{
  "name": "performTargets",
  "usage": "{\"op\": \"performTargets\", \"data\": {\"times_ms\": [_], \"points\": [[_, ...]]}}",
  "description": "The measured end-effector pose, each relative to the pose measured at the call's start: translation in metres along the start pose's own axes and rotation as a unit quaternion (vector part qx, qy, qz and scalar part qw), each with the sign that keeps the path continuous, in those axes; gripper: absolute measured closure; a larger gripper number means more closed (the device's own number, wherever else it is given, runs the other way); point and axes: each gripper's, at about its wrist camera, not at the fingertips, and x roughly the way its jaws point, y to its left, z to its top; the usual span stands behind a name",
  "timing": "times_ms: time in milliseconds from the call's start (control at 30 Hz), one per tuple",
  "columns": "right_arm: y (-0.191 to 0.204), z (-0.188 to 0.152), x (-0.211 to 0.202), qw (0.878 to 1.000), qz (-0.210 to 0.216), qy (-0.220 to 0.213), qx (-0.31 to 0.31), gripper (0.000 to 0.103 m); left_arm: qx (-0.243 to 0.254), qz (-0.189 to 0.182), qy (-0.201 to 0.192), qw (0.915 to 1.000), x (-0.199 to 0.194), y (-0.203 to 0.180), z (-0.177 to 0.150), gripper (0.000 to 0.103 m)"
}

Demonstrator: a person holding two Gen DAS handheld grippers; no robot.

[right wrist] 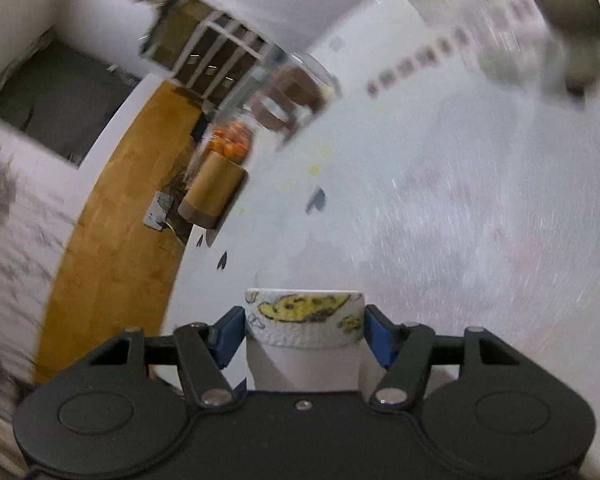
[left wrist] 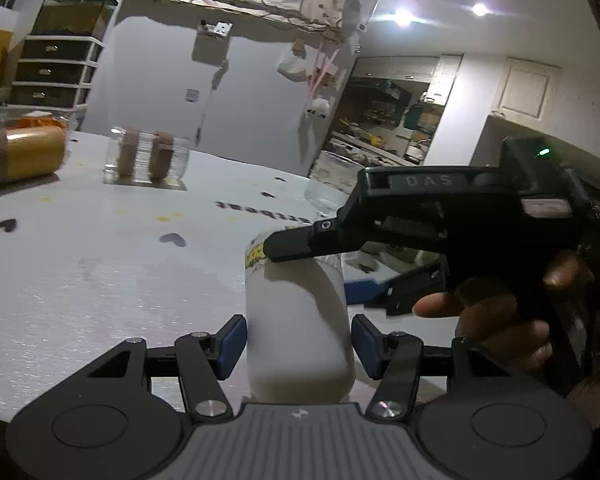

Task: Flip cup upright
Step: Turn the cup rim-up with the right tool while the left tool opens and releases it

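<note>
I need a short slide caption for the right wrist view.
Right gripper holds the white cup by its yellow-printed band.

We see a white table [left wrist: 100, 280] printed with small dark hearts [left wrist: 173, 239] and a line of dark lettering [left wrist: 256, 209]. On it rest an amber jar [left wrist: 26, 154] at far left, a clear jar [left wrist: 146, 155] with two brown bands beside it, and a glass bowl [left wrist: 332, 184] farther right.

Both wrist views close on cup [left wrist: 298, 320].
</note>
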Motion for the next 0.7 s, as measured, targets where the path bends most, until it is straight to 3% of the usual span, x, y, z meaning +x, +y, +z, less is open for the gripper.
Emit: {"op": "performTargets", "data": {"times_ms": [133,300,533,700], "points": [[0.023,-0.012,-0.019,0.993,-0.044,-0.038,-0.107,0.038,0.003,-0.018,0.006,0.9998,0.004,-0.005,-0.001,0.045],[0.031,-0.023,-0.045,0.98,-0.074,-0.057,-0.175,0.038,0.043,-0.032,0.017,0.9984,0.006,-0.017,-0.006,0.045],[0.034,-0.038,-0.067,0.967,-0.096,-0.072,-0.224,0.039,0.055,-0.039,0.033,0.9971,0.021,-0.027,-0.007,0.041],[0.024,-0.036,-0.074,0.97,-0.088,-0.077,-0.214,0.039,0.037,-0.046,0.041,0.9974,0.039,-0.031,-0.003,0.033]]}}
